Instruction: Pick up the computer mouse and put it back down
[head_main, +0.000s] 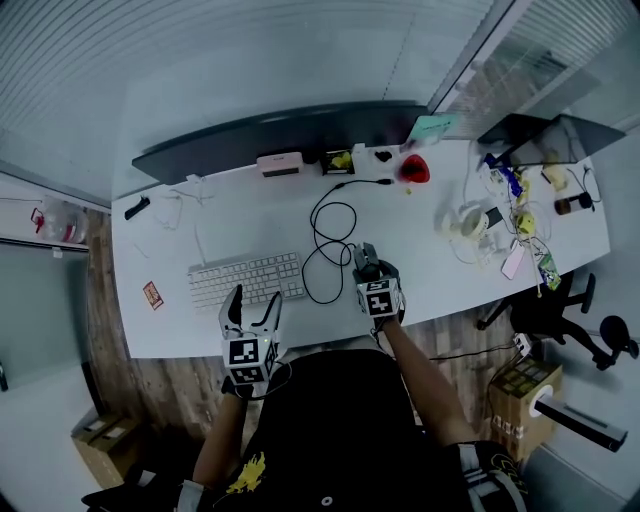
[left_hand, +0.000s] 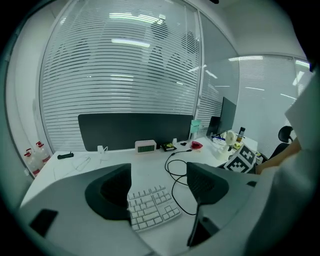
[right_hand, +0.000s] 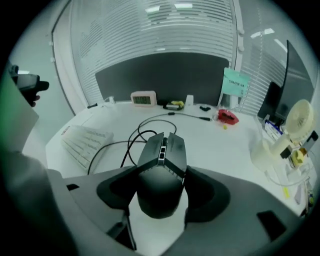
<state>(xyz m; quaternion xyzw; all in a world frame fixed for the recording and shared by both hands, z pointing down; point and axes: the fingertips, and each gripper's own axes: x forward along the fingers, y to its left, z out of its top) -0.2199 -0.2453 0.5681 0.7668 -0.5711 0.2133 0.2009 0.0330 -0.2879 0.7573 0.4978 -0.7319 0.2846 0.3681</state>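
A dark computer mouse (right_hand: 161, 167) lies on the white desk (head_main: 430, 270), its black cable (head_main: 330, 235) coiled behind it. My right gripper (right_hand: 161, 194) points steeply down over it, and both pads lie against the mouse's sides. In the head view the mouse (head_main: 365, 257) pokes out just beyond the right gripper (head_main: 368, 268), near the desk's front edge. To its left, my left gripper (head_main: 252, 305) hangs open over the front edge with nothing between its jaws. In the left gripper view (left_hand: 157, 187) the white keyboard (left_hand: 150, 207) shows through the gap.
The keyboard (head_main: 245, 278) lies left of the mouse. Along the back stand a dark monitor panel (head_main: 280, 140), a small clock (head_main: 279, 164) and a red object (head_main: 415, 168). White headphones (head_main: 465, 220) and cable clutter fill the right end. An office chair (head_main: 545, 310) stands beside the desk.
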